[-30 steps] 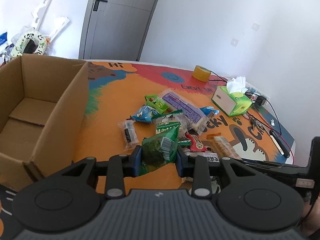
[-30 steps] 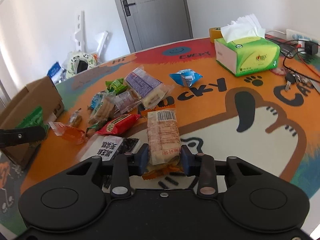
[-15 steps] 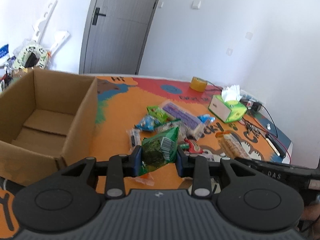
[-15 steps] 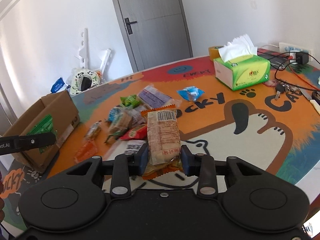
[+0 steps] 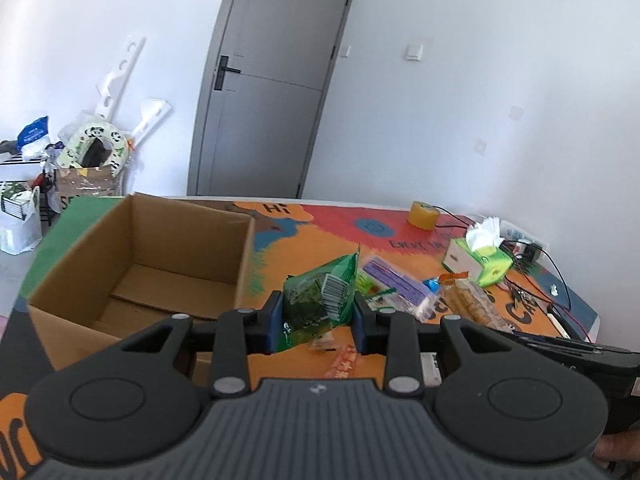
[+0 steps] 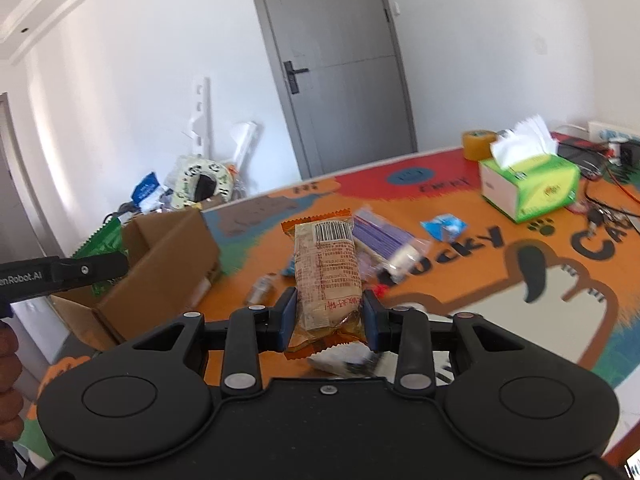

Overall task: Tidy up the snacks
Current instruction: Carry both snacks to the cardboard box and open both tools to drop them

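Gripping green packet [image 5: 320,300] and biscuit packet [image 6: 326,276] in jaws.

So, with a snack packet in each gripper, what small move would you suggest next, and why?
Probably carry the left gripper over the open box and release there: it is shut on the green packet, the box sits just to its left, and it looks empty.
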The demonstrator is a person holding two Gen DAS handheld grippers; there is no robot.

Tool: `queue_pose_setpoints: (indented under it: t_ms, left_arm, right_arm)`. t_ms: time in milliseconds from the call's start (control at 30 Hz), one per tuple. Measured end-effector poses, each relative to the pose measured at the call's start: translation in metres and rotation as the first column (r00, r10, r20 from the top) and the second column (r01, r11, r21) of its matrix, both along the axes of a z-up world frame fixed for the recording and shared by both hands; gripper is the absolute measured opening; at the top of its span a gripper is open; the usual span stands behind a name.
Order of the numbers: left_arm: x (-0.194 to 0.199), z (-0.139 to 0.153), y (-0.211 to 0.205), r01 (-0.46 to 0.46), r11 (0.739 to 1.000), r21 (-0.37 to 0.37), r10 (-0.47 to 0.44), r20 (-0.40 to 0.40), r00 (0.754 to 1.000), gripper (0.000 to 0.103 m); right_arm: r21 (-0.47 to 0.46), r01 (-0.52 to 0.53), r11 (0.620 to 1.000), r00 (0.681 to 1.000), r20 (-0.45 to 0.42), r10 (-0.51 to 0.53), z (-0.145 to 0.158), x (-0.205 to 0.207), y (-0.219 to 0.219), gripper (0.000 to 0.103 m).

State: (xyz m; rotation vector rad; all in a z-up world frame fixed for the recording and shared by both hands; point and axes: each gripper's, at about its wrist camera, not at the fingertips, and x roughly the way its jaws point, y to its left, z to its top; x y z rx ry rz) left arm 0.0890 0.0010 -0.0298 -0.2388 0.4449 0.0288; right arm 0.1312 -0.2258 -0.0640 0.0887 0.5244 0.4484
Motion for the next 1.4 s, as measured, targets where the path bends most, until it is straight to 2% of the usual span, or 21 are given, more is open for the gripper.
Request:
queue_pose_setpoints:
  t_ms: [700, 1267, 1400]
  left_arm:
    - [-0.016, 0.007, 0.075, -0.135, 0.991, -0.021, 0.136, 0.029, 0.99, 0.033]
    - [-0.013, -0.016, 0.134, -0.234, 0.969, -0.078, 0.232, -0.029, 0.972, 0.034]
    - [-0.013, -0.018, 0.14, -0.243, 0.966, -0.087, 0.24, -0.043, 0.97, 0.037]
  right_arm:
    - [0.026, -0.122, 0.992, 0.992, 0.028, 0.121, 0.021, 0.011, 0.092, 0.035]
    - [0.008, -0.232, 0.973, 0.973, 0.014, 0.232, 0.023, 0.014, 0.17, 0.035]
    - [0.004, -0.256, 0.967, 0.967, 0.009, 0.256, 0.02, 0.013, 0.184, 0.035]
